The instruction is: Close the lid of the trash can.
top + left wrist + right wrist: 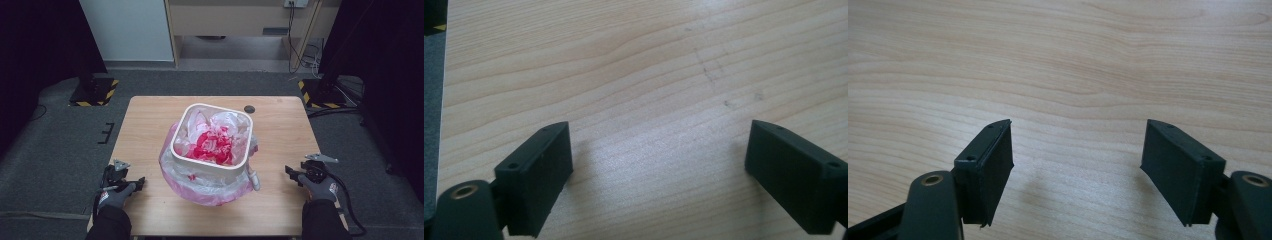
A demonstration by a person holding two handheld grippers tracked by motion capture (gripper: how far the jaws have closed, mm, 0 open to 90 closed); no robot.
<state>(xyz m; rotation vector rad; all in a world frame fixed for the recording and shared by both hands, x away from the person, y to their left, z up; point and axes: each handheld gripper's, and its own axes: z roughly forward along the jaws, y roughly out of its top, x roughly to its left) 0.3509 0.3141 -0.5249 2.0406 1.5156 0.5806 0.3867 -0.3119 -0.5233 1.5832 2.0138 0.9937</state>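
Bin base hidden by bag

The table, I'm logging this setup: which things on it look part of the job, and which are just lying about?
Likely part of the job:
white bin
pink-and-clear bag
left claw, open
right claw, open

Just lying about:
small dark disc

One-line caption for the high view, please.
Two open handheld grippers, left and right, rest either side of a white square plastic bin lined with a pink-and-white bag on a wooden table.
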